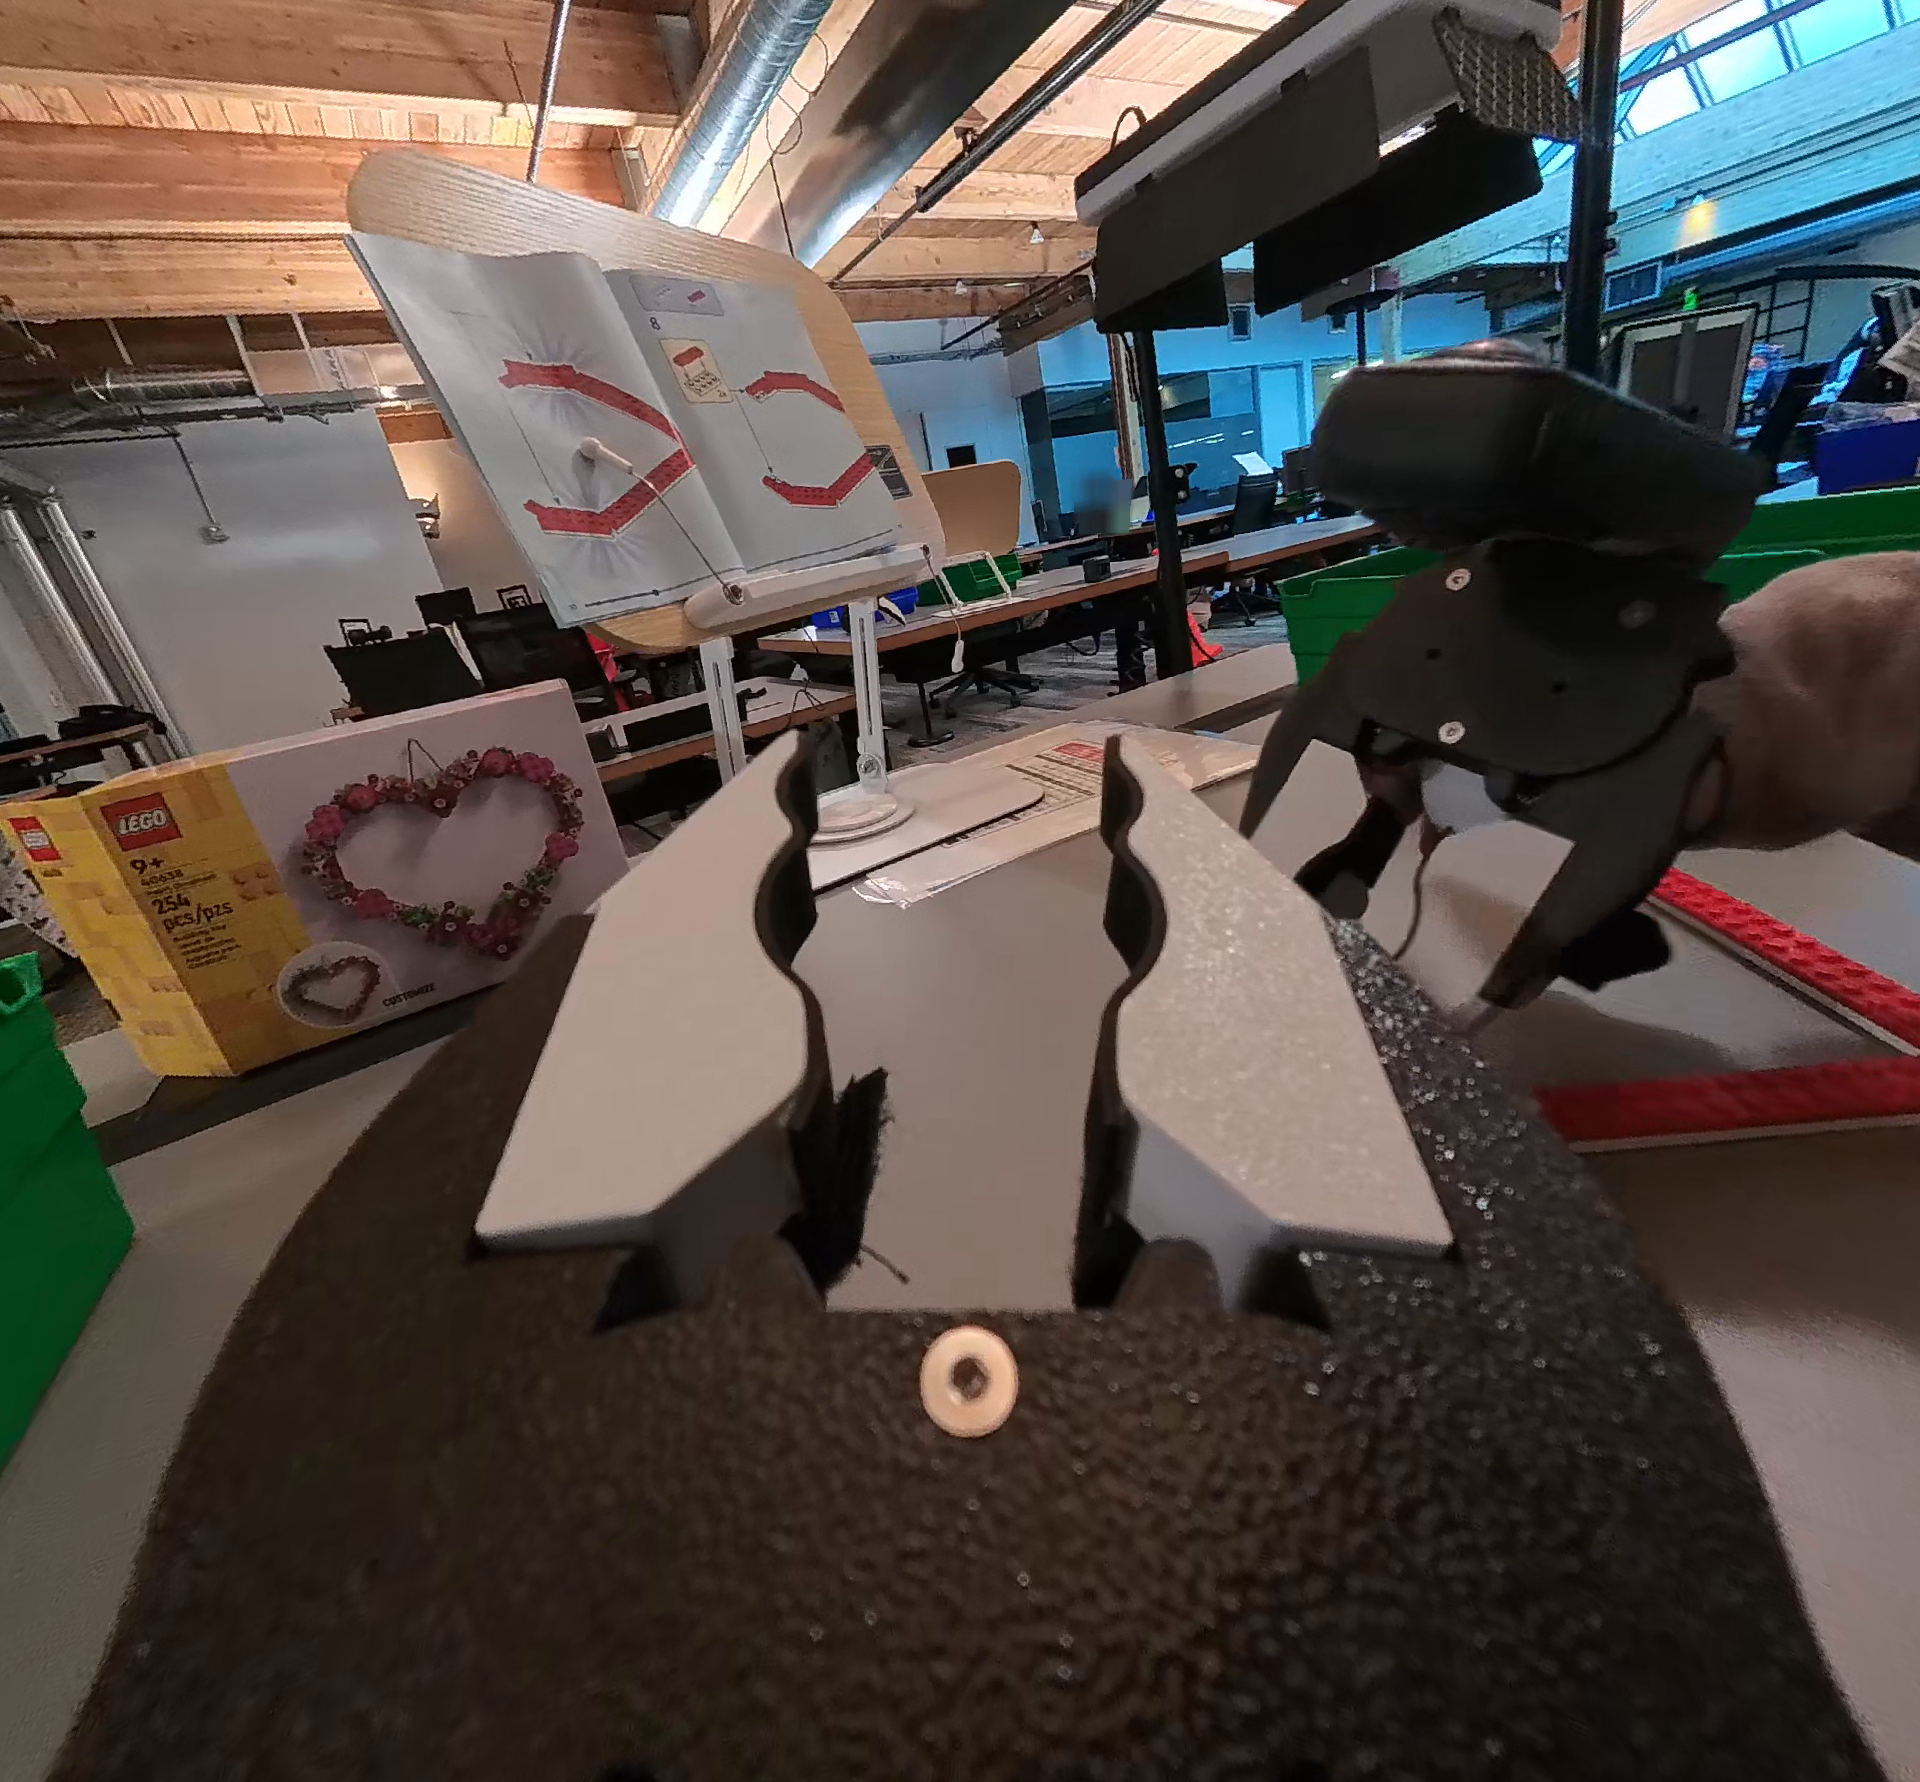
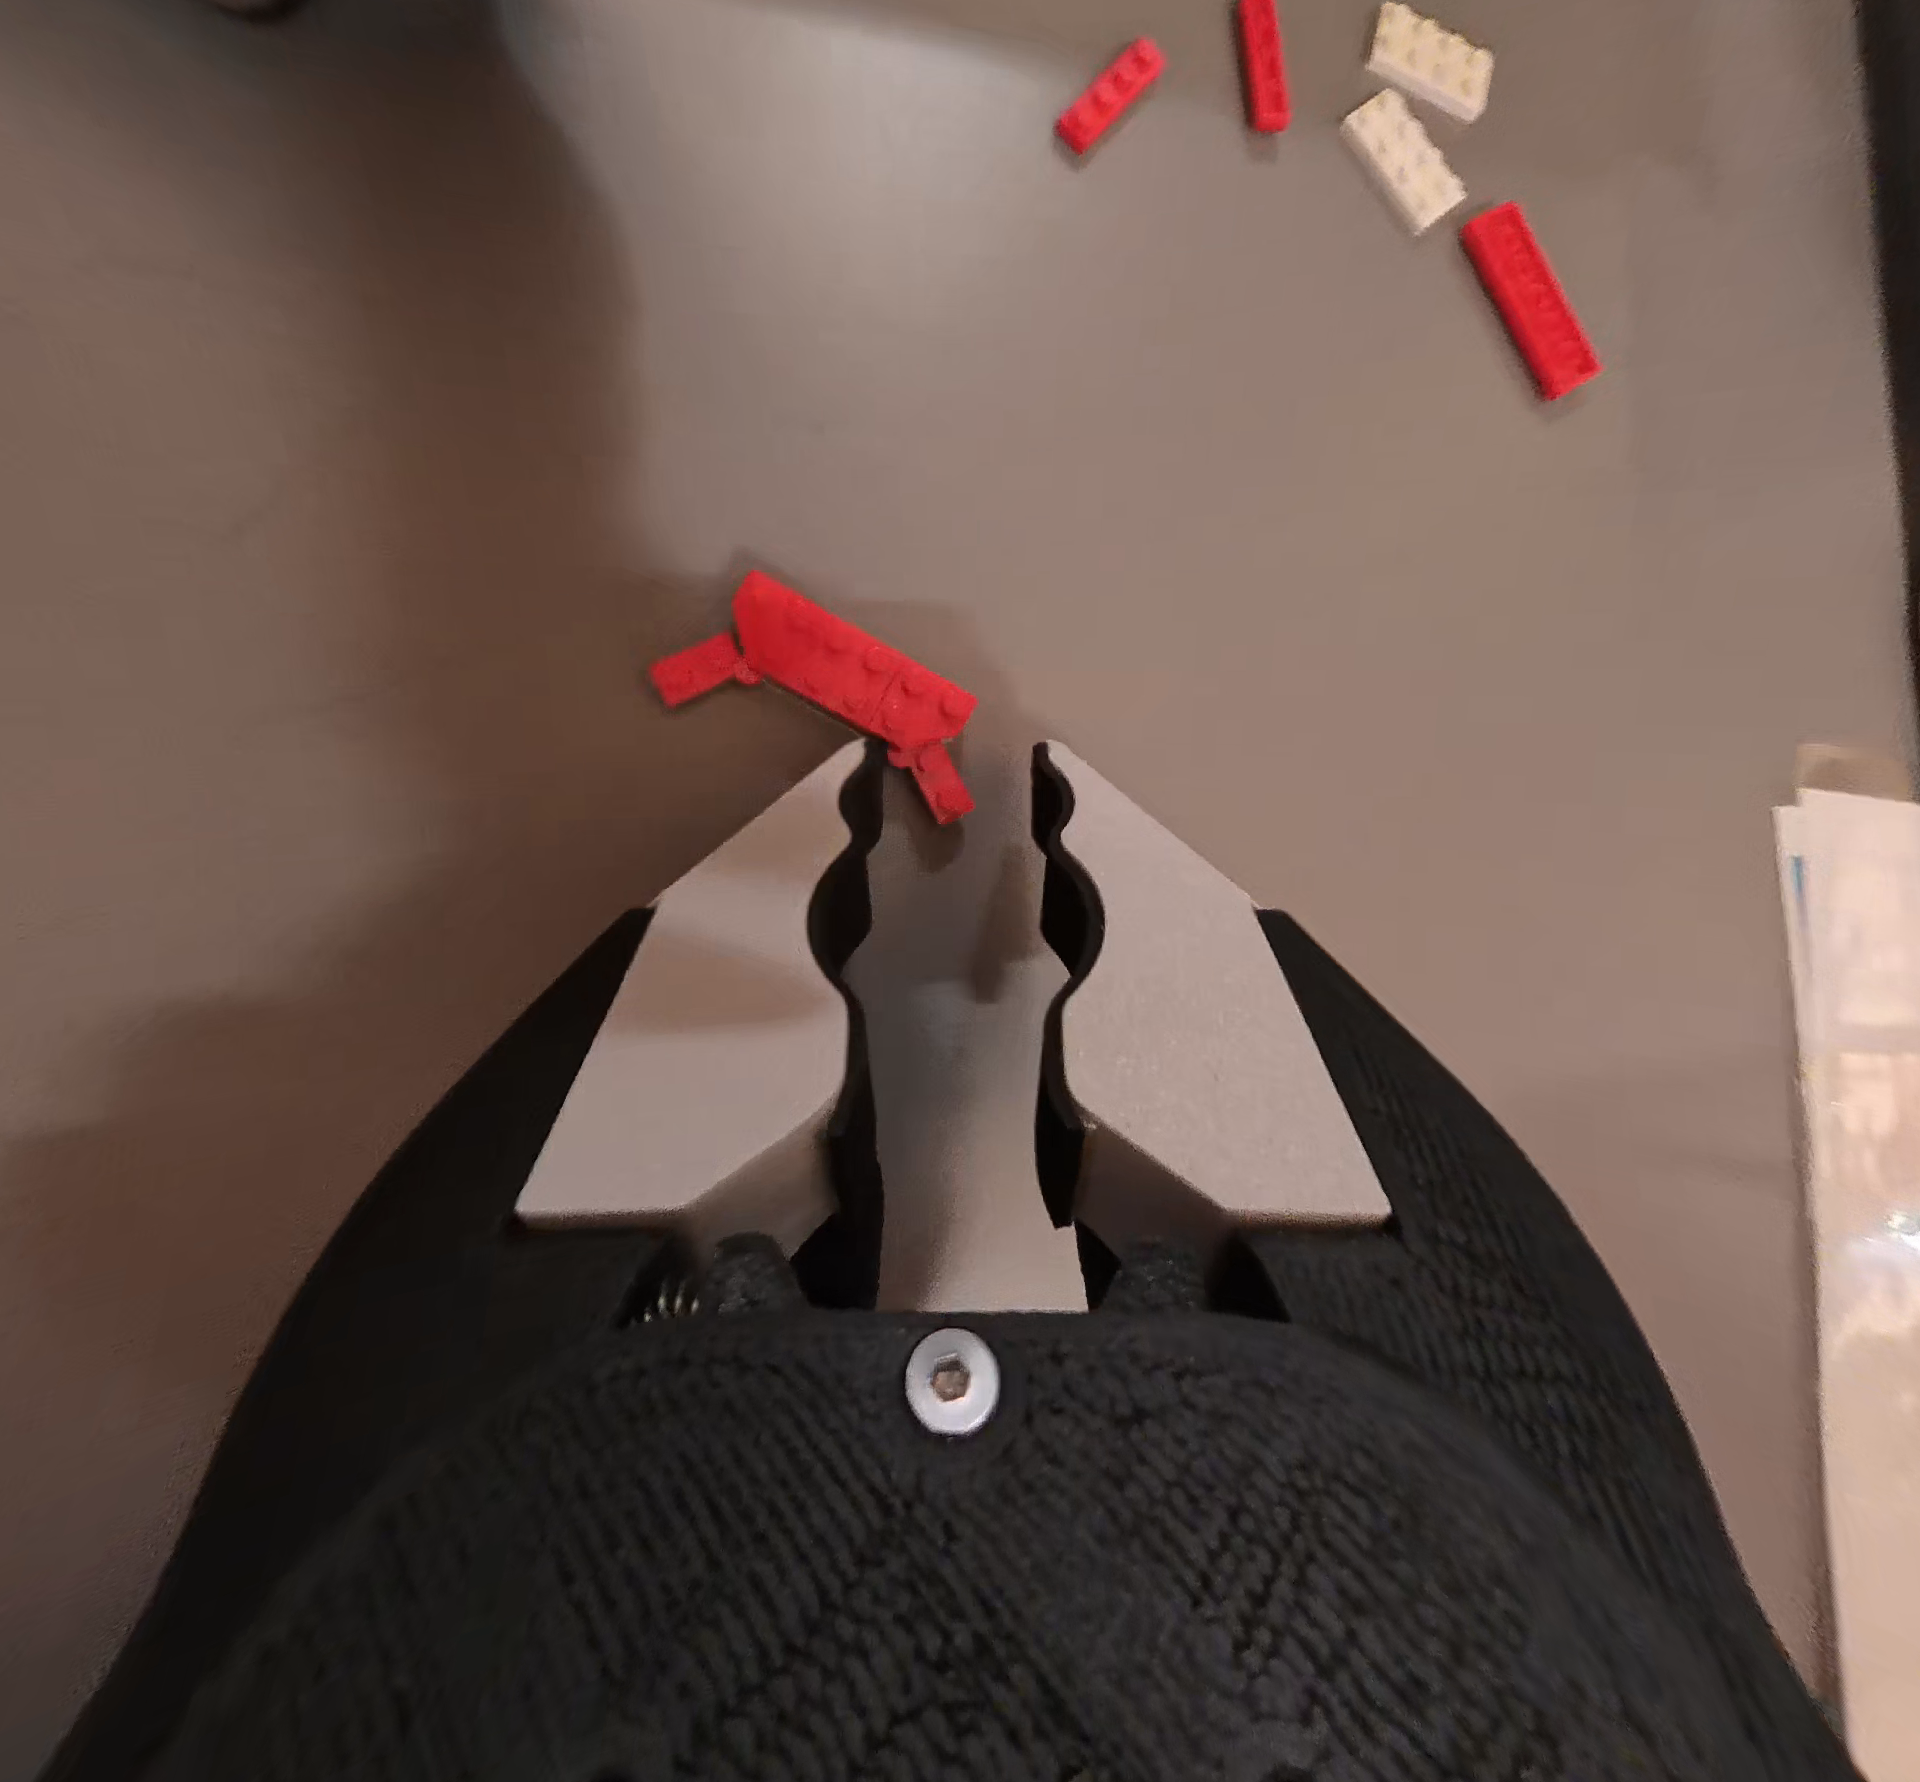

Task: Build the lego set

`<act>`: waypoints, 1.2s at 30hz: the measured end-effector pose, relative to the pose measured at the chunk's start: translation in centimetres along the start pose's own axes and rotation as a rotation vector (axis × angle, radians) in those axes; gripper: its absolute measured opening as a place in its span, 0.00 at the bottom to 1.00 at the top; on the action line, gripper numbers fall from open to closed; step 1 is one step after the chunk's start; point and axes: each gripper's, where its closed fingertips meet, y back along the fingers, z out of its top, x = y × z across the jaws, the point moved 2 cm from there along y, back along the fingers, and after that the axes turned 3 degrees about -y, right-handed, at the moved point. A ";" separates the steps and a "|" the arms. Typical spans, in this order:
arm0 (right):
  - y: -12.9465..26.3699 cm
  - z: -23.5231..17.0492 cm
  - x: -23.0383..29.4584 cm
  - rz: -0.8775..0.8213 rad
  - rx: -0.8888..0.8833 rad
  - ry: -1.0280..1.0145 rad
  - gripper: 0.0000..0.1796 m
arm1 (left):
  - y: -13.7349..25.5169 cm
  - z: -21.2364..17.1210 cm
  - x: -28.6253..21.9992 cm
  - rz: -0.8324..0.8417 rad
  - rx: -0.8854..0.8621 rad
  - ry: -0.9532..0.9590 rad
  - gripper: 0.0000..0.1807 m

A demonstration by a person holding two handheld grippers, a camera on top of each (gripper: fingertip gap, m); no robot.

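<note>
Right wrist view: parted, empty right tongs (image 2: pixel 948 756) over the small red hinged brick assembly (image 2: pixel 831 667) (left tongs (image 1: pixel 951 776) likewise agape); an off-centre pinch could fold its hinges.

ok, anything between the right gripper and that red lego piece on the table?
Nothing visible. The right gripper is open, its fingertips right at the red assembly, with only bare table around it. The loose bricks lie farther off to the right.
</note>
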 end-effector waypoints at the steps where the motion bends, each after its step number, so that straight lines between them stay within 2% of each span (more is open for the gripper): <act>1: -0.2 0.2 -0.4 -0.024 -0.008 0.000 0.15 | 0.0 0.1 0.1 0.003 -0.002 0.001 0.29; 6: 0.1 1.4 -2.9 -0.195 -0.063 -0.112 0.15 | 0.1 0.1 0.3 0.014 -0.005 0.009 0.29; 9: 0.9 2.1 -1.0 -0.091 -0.136 -0.224 0.15 | 0.1 0.1 0.5 0.018 -0.007 0.011 0.29; 11: 1.0 1.8 1.2 0.043 -0.120 -0.285 0.17 | 0.1 0.1 0.5 0.018 -0.006 0.016 0.29; 13: 0.7 1.5 2.4 0.091 -0.091 -0.326 0.20 | 0.1 0.0 0.4 0.014 -0.004 0.023 0.29; 15: 0.4 1.7 3.4 0.098 -0.078 -0.339 0.23 | 0.0 -0.1 0.3 0.012 -0.001 0.021 0.29; 19: -0.4 0.9 3.7 0.004 0.015 -0.293 0.24 | 0.1 0.0 0.4 0.015 -0.001 0.015 0.29; 27: -0.5 0.9 3.6 0.002 0.004 -0.296 0.05 | 0.1 0.0 0.4 0.011 -0.002 0.015 0.29; 31: -0.1 0.7 3.1 -0.018 -0.009 -0.269 0.04 | 0.1 0.1 0.4 0.012 -0.003 0.005 0.29; 36: 2.3 0.4 1.8 -0.019 -0.092 -0.293 0.03 | 0.1 0.1 0.4 0.001 -0.003 0.010 0.29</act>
